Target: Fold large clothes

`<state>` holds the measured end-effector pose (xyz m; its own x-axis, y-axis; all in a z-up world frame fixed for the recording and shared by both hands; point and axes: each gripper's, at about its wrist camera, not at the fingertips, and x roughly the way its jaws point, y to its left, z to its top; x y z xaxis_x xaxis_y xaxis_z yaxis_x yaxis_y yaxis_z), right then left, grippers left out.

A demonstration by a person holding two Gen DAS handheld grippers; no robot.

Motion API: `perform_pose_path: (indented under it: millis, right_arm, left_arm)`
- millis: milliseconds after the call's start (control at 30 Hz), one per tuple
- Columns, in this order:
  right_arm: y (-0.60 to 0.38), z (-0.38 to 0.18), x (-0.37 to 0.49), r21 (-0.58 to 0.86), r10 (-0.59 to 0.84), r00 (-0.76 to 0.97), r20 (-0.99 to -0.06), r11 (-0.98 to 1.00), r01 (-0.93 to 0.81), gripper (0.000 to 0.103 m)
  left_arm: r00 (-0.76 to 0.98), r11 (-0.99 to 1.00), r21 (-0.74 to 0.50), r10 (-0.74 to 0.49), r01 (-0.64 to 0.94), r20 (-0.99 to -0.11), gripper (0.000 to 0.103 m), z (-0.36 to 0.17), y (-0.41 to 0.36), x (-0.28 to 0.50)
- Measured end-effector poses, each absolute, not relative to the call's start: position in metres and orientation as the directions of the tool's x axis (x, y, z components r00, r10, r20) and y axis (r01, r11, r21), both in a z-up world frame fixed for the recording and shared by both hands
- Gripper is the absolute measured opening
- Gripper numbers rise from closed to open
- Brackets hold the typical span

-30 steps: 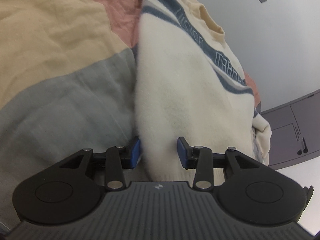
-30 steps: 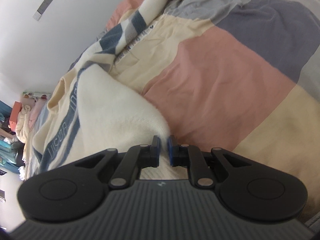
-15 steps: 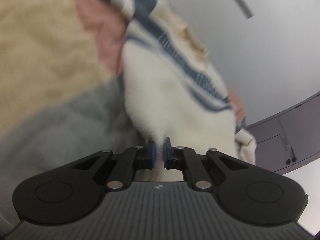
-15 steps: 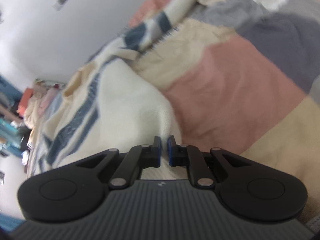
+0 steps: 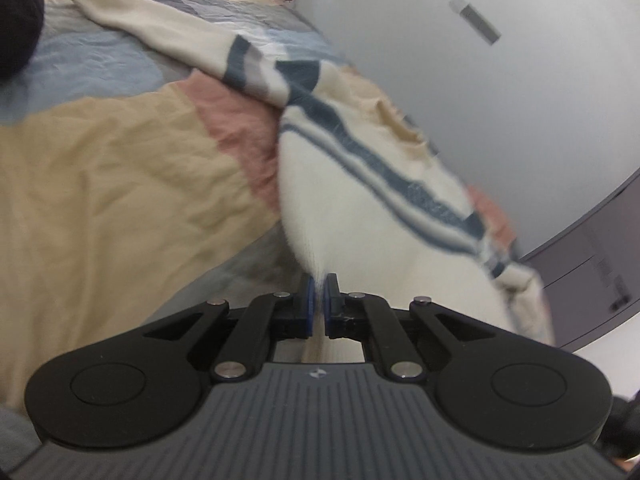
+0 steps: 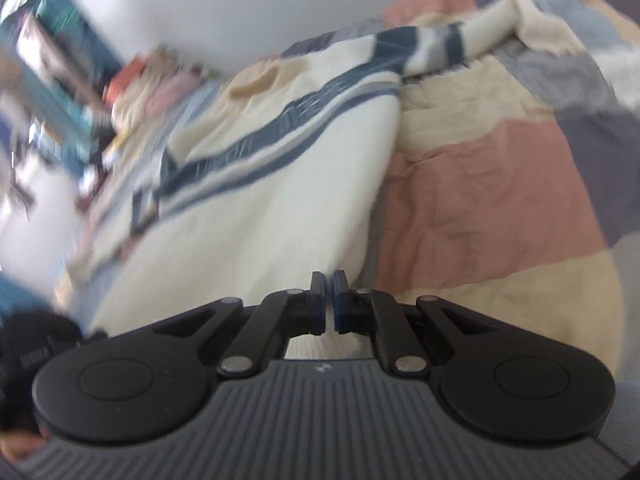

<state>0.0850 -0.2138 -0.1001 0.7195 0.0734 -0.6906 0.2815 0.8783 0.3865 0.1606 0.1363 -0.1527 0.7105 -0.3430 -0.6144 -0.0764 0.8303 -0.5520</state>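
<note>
Both grippers pinch the sweater (image 5: pixel 360 208) hem: left gripper (image 5: pixel 319 300) and right gripper (image 6: pixel 328 300), fingers pressed on fabric; sweater lies on the bed (image 5: pixel 120 184), hem lifted; soft, floppy, light knit; likely sags, so hold 2 corners.

text: none legible | sweater (image 6: pixel 280 184) stripe lettering: blurred
</note>
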Motion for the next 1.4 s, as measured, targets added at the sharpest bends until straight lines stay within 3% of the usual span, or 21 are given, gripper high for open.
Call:
perform_pose_path:
  millis: [100,200,333,400,433,467,633,867,933,967,1000,1100,1400]
  right_arm:
    - [-0.213,-0.114,0.085,0.357,0.090,0.670,-0.737,0.894,0.272,0.003]
    - [-0.213,-0.129,0.086,0.331,0.066,0.653,-0.754,0.898,0.292,0.003]
    - [-0.214,-0.120,0.084,0.360,0.069,0.687,-0.723,0.887,0.290,0.003]
    - [-0.213,-0.114,0.088,0.358,0.068,0.700,-0.711,0.892,0.277,0.005]
    - [-0.212,-0.112,0.090,0.359,0.069,0.710,-0.701,0.894,0.268,0.006]
    - [-0.211,-0.109,0.093,0.359,0.071,0.721,-0.690,0.898,0.255,0.006]
    - [-0.198,-0.101,0.118,0.303,0.054,0.768,-0.638,0.935,0.185,0.007]
    - [-0.188,-0.104,0.161,0.293,0.066,0.768,-0.637,0.943,0.161,0.010]
    - [-0.186,-0.107,0.169,0.279,0.057,0.775,-0.629,0.947,0.157,0.031]
    - [-0.186,-0.108,0.171,0.280,0.055,0.784,-0.618,0.948,0.154,0.062]
    - [-0.186,-0.109,0.172,0.281,0.056,0.799,-0.599,0.949,0.144,0.075]
    - [-0.181,-0.115,0.180,0.223,0.041,0.818,-0.574,0.969,0.107,0.072]
    - [-0.181,-0.138,0.214,0.229,0.043,0.824,-0.565,0.968,0.106,0.072]
  left_arm:
    - [0.674,0.887,-0.451,-0.271,-0.103,-0.687,0.006,-0.167,0.127,0.161]
    - [0.630,0.894,-0.433,-0.269,-0.118,-0.728,0.006,-0.179,0.125,0.167]
    - [0.655,0.904,-0.416,-0.256,-0.099,-0.711,0.010,-0.173,0.123,0.163]
    - [0.667,0.908,-0.409,-0.252,-0.087,-0.702,0.024,-0.166,0.120,0.162]
    - [0.674,0.911,-0.404,-0.250,-0.079,-0.695,0.035,-0.163,0.119,0.163]
    - [0.681,0.914,-0.400,-0.251,-0.067,-0.688,0.038,-0.158,0.115,0.164]
    - [0.712,0.932,-0.362,-0.256,0.003,-0.653,0.042,-0.138,0.094,0.186]
    - [0.720,0.947,-0.304,-0.283,0.104,-0.634,0.043,-0.127,0.062,0.235]
    - [0.723,0.948,-0.287,-0.292,0.135,-0.626,0.043,-0.130,0.052,0.248]
    - [0.726,0.950,-0.277,-0.294,0.147,-0.622,0.043,-0.134,0.048,0.254]
    - [0.727,0.948,-0.276,-0.302,0.160,-0.616,0.043,-0.138,0.045,0.259]
    - [0.724,0.944,-0.282,-0.316,0.173,-0.613,0.043,-0.152,0.042,0.269]
    - [0.741,0.943,-0.286,-0.314,0.170,-0.594,0.044,-0.184,0.052,0.301]
